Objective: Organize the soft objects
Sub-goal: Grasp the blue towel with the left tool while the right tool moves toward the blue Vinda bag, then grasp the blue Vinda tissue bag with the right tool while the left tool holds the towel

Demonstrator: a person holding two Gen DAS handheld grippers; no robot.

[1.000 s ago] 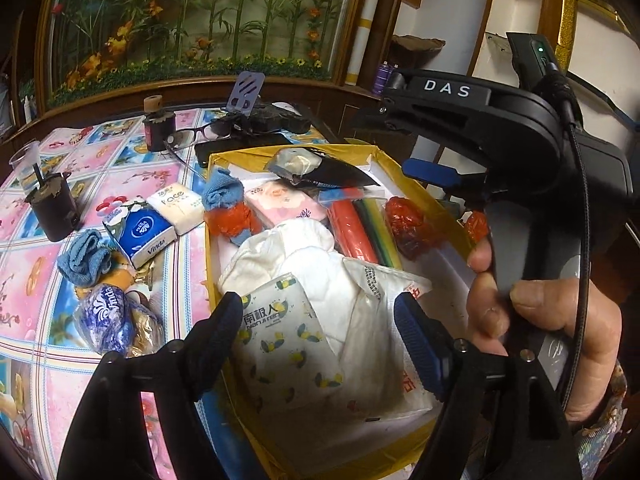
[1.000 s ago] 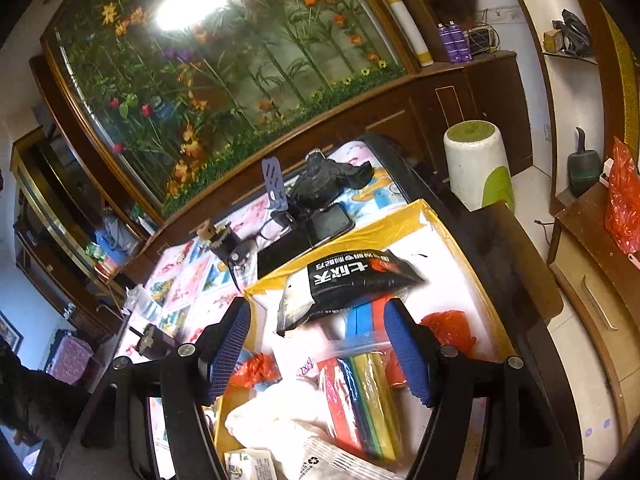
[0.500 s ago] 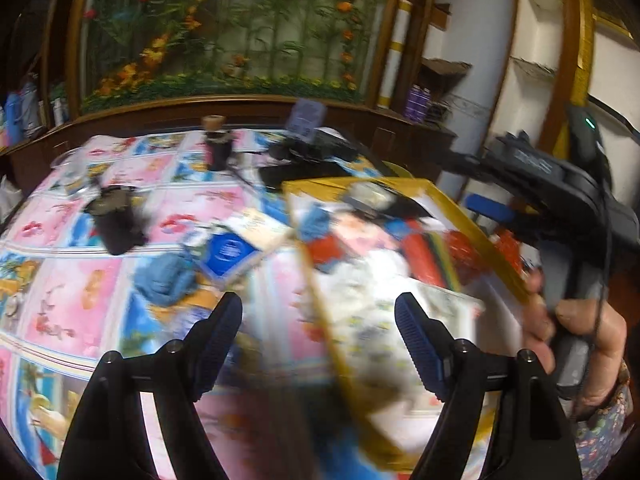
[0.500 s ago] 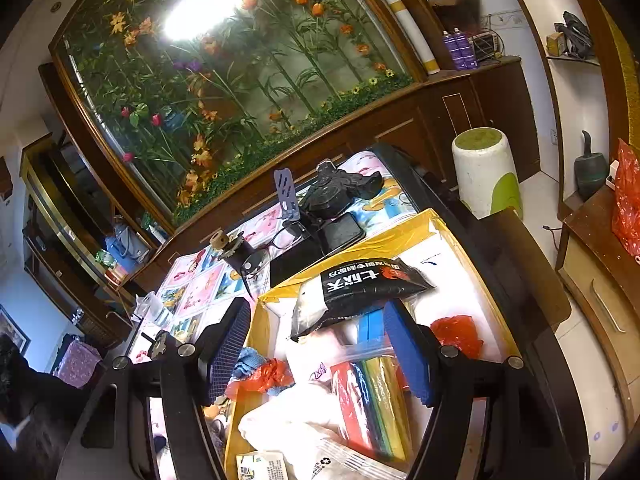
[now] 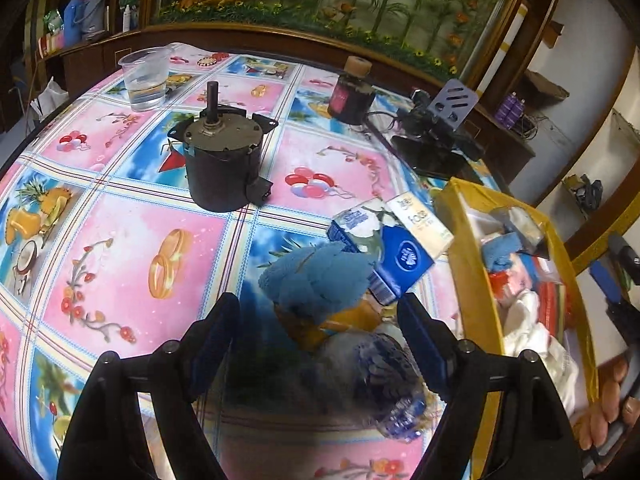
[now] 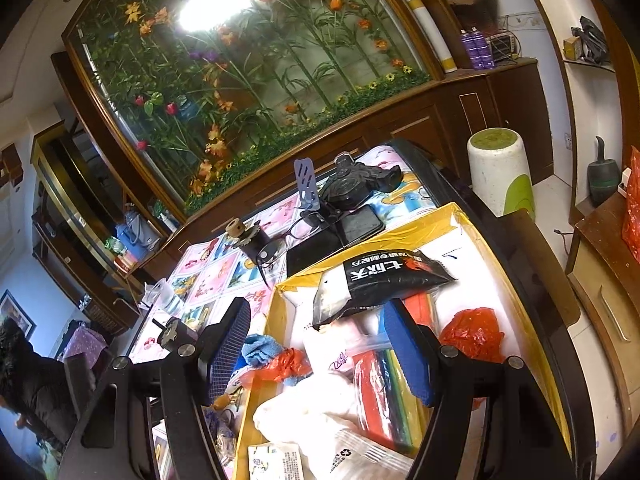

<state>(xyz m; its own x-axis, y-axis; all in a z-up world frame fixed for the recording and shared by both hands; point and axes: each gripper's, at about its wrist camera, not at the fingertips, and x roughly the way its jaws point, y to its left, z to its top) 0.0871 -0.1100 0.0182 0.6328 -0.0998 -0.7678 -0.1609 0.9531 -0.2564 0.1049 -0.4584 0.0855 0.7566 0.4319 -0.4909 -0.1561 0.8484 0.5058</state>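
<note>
1. Cup stands at the far left of the table, well apart from the work; the motor sits nearer the middle. Neither is soft, so both stay out of it.

2. Left gripper has swung away from the box, which a second ago filled its view, and now hangs over the loose pile on the table. Its jaws stand wide with nothing between the pads.

3. Blue cloth lies just ahead of those jaws, on top of something orange, with a blue plastic bag beneath and nearer.

4. Tissue packs lie just beside the cloth, between it and the box.

5. Box already holds several soft things; in the right view a black packet and a red bag show.

6. Right gripper has hardly shifted: it hovers over the box, jaws apart and empty.

7. Judgement: one drop is done and the next pick begins, probably the cloth.
</note>
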